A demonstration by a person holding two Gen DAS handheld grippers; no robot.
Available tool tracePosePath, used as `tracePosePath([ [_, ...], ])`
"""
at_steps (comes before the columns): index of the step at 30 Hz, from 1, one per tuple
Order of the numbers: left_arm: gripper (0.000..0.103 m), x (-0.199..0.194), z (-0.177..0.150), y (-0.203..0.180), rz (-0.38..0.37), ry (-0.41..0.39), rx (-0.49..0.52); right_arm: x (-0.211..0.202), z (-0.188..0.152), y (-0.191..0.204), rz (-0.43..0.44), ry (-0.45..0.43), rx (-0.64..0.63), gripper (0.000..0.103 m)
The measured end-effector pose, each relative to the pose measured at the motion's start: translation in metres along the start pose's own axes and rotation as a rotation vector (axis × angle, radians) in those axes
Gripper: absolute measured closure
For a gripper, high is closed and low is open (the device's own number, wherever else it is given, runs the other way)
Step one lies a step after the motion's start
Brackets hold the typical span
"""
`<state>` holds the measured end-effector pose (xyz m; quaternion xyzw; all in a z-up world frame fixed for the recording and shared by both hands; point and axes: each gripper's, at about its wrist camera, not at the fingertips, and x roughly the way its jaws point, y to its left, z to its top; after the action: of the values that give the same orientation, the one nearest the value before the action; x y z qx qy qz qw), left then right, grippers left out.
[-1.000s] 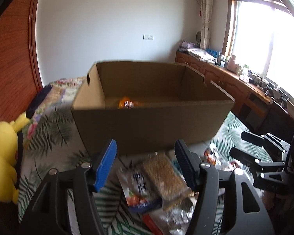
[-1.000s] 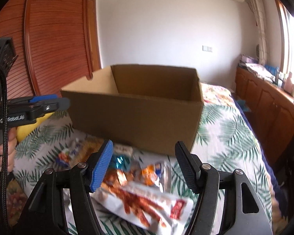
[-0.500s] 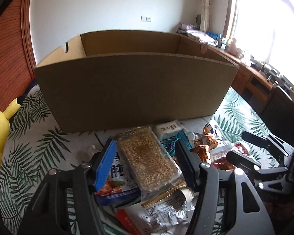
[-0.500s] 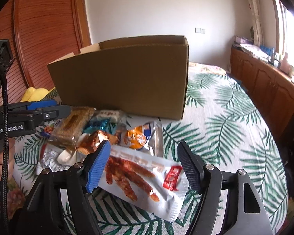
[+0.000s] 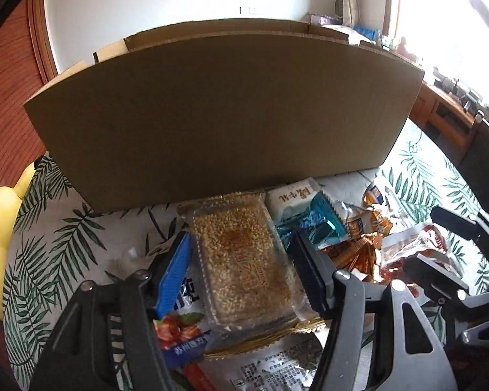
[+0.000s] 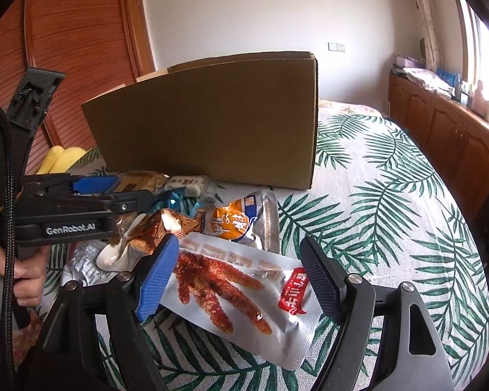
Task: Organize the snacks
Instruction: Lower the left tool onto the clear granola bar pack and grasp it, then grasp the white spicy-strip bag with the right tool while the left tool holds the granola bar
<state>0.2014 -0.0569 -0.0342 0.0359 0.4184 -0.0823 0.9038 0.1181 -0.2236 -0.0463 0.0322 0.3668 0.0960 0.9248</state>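
A heap of snack packets lies on the bed's leaf-print cover (image 6: 391, 202), just in front of the near wall of an open cardboard box (image 5: 225, 110). In the heap, a clear tray of golden puffed-grain cake (image 5: 241, 260) lies lengthwise with its far end close to the box. Under its left edge is a blue-and-white packet (image 5: 182, 325), and beside its right edge are a white pack with printed characters (image 5: 291, 198) and a teal wrapper (image 5: 313, 224). The left gripper (image 5: 241, 272) has its fingers spread on either side of the grain cake tray; whether the pads touch the tray I cannot tell. To the right of the heap, a silver pouch showing red chicken feet (image 6: 241, 290) lies flat on the cover, with an orange-and-white pouch (image 6: 241, 220) just behind it and a crumpled copper foil wrapper (image 6: 159, 228) to its left. The right gripper (image 6: 236, 280) has just been opening, and its fingers stand wide apart over the chicken feet pouch, which lies between them without being pinched. A hand (image 6: 19, 277) holds the left gripper's handle. A yellow plush toy (image 5: 0, 224) sits to the left of the box against the wooden slatted doors (image 6: 71, 39).
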Motion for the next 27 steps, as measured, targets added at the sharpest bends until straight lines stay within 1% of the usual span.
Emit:
tracePosePath([
  [3,0.039,0.005,0.001,0.003,-0.021,0.021,-0.017,0.001,0.0,0.003,-0.007,0.001,-0.016,0.025],
  [4,0.041,0.006,0.001,0.005,-0.026,0.021,-0.024,0.0,-0.001,0.004,-0.011,-0.002,-0.018,0.025],
  [5,0.049,0.005,0.001,0.007,-0.031,0.015,-0.028,-0.001,-0.001,0.005,-0.013,-0.003,-0.019,0.025],
  [8,0.055,0.001,0.0,0.01,-0.035,-0.001,-0.026,-0.003,-0.002,0.005,-0.024,-0.003,-0.018,0.025],
  [13,0.056,-0.006,-0.005,0.015,-0.049,-0.015,-0.04,-0.011,-0.009,0.003,-0.022,0.005,0.013,0.021],
  [17,0.056,-0.026,-0.011,0.017,-0.056,-0.061,-0.047,-0.015,-0.016,0.004,-0.042,0.007,0.007,0.016],
  [21,0.056,-0.052,-0.019,0.019,-0.059,-0.1,-0.049,-0.019,-0.019,0.007,-0.047,0.002,-0.003,0.016],
  [23,0.056,-0.062,-0.024,0.02,-0.065,-0.113,-0.049,-0.023,-0.02,0.008,-0.034,-0.003,-0.009,0.016],
  [27,0.056,-0.081,-0.029,0.02,-0.067,-0.141,-0.045,-0.031,-0.011,0.011,-0.016,-0.025,-0.055,0.016],
])
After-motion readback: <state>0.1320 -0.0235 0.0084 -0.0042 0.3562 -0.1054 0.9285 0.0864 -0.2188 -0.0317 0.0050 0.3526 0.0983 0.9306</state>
